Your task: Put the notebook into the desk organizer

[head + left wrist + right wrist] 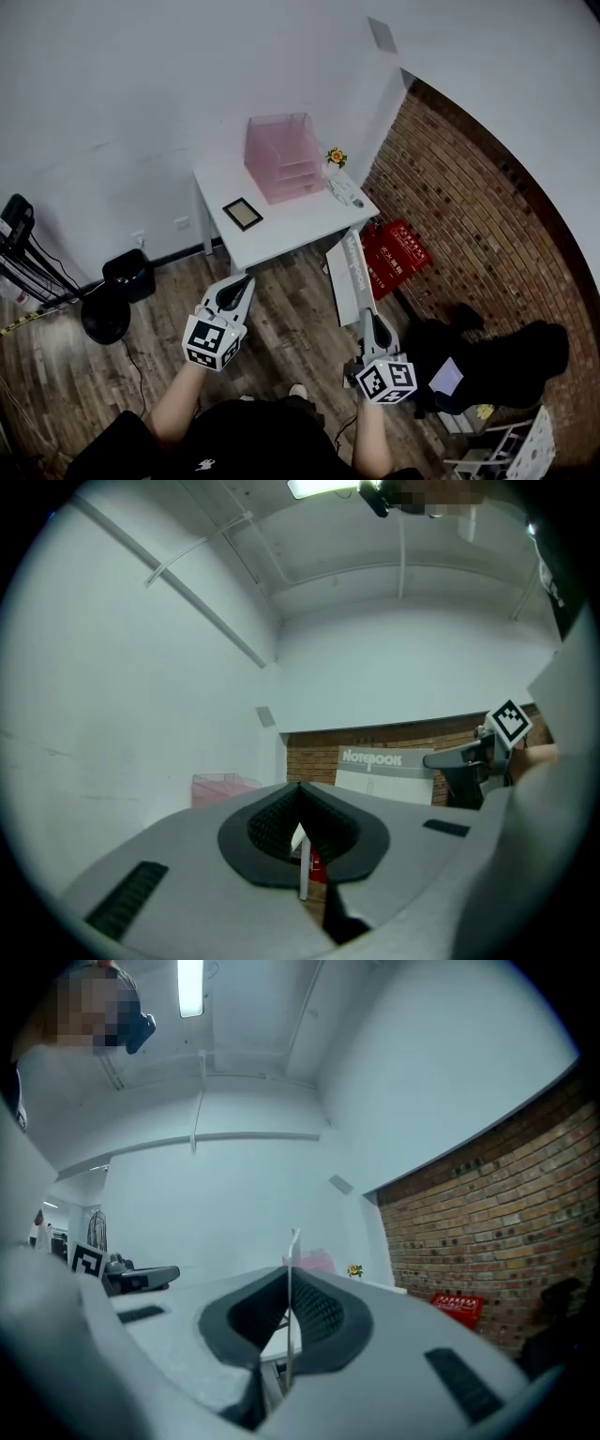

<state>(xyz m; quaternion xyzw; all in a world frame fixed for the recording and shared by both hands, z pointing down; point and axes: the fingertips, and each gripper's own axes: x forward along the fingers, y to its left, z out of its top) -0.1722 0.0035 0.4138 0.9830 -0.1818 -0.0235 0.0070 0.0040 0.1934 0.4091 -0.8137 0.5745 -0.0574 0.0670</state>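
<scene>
A pink see-through desk organizer [281, 156] stands at the back of a small white table [291, 234]; it shows as a pink box [223, 787] in the left gripper view and as a pink patch [317, 1262] in the right gripper view. My right gripper [362, 307] is shut on the grey-and-white notebook [344, 274], held upright in the air before the table's front edge. In the right gripper view the notebook [290, 1321] shows edge-on between the pads. The left gripper view shows its cover [384, 772]. My left gripper [247, 280] hovers to its left, jaws shut and empty.
On the table lie a small dark-framed picture [243, 214], a little flower [336, 157] and a white object [345, 192]. A red box [398, 255] leans at the brick wall. A black bin [131, 272] and a round black base [105, 316] stand at the left, dark bags [506, 361] at the right.
</scene>
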